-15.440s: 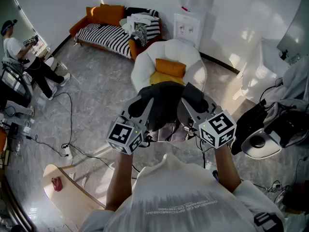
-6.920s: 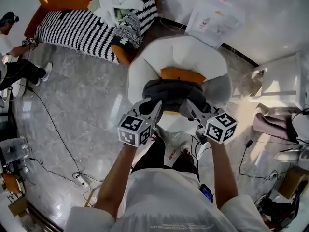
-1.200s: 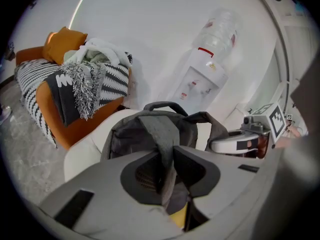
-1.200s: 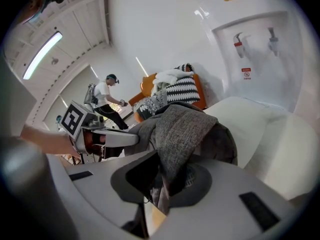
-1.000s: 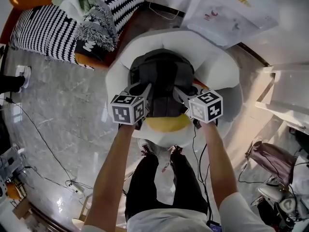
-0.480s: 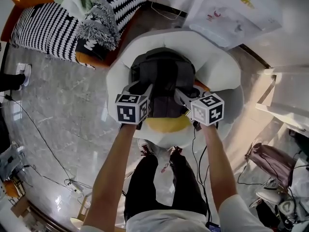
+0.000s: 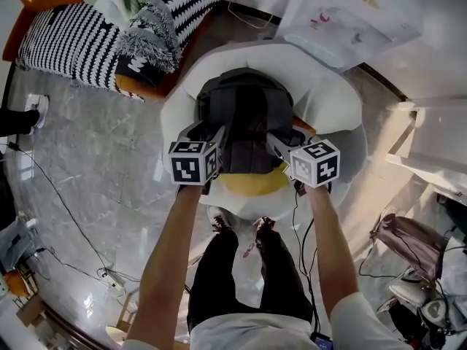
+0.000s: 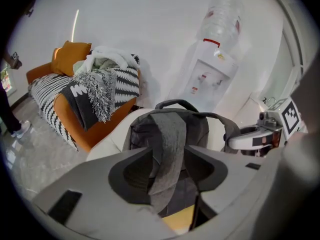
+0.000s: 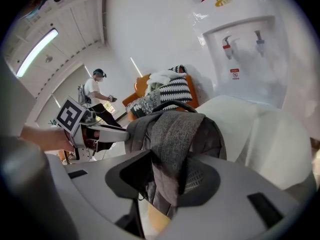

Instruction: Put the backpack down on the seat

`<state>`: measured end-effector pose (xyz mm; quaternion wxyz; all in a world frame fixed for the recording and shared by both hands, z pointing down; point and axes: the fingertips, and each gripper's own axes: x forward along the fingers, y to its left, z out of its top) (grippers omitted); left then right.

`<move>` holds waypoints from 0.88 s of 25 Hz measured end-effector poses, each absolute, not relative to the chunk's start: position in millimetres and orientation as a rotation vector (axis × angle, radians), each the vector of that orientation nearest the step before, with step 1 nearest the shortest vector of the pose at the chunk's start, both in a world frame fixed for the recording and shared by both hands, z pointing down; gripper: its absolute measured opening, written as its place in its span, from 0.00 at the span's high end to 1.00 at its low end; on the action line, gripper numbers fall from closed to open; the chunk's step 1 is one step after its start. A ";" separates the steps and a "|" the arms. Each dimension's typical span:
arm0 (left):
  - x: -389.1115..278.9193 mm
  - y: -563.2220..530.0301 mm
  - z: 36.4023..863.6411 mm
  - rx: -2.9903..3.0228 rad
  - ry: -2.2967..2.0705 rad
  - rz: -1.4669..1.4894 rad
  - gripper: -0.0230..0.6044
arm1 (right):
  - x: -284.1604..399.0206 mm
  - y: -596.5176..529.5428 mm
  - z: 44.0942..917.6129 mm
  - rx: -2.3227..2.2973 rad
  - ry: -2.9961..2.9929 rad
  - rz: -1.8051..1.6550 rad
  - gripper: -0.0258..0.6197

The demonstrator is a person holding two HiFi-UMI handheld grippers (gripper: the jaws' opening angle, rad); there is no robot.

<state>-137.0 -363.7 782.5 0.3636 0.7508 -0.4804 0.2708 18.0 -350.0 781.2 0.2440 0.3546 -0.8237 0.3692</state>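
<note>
The dark grey backpack (image 7: 244, 115) stands upright on the white round chair (image 7: 325, 86), its bottom on a yellow cushion (image 7: 252, 184). My left gripper (image 7: 208, 133) is at its left side and my right gripper (image 7: 281, 143) at its right. In the left gripper view a grey shoulder strap (image 8: 167, 144) hangs loose between the wide jaws of the left gripper (image 8: 168, 158), which have just been opening. In the right gripper view the other strap (image 9: 170, 134) hangs in the gap of the right gripper (image 9: 167, 173), whose jaws have also just been opening. Neither pair of pads presses on a strap.
A striped sofa (image 7: 80, 42) piled with blankets stands to the left, and a water dispenser (image 8: 210, 79) behind the chair. White furniture (image 7: 430, 144) is at the right. Cables (image 7: 73, 217) trail over the marble floor. Another person (image 9: 97, 96) stands far off.
Both pairs of jaws have spread apart around the straps. The backpack stays on the chair, and the hands have hardly shifted.
</note>
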 end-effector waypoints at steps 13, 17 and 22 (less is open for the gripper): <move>-143.7 -335.4 754.8 1.942 -1.264 0.688 0.62 | 52.6 -330.9 769.3 1.117 -2.189 1.061 0.70; -146.2 -325.4 743.2 1.924 -1.295 0.632 0.62 | 66.9 -322.0 765.0 1.145 -2.173 1.084 0.70; -145.4 -309.4 732.4 1.935 -1.306 0.617 0.62 | 79.0 -309.1 755.2 1.181 -2.160 1.066 0.70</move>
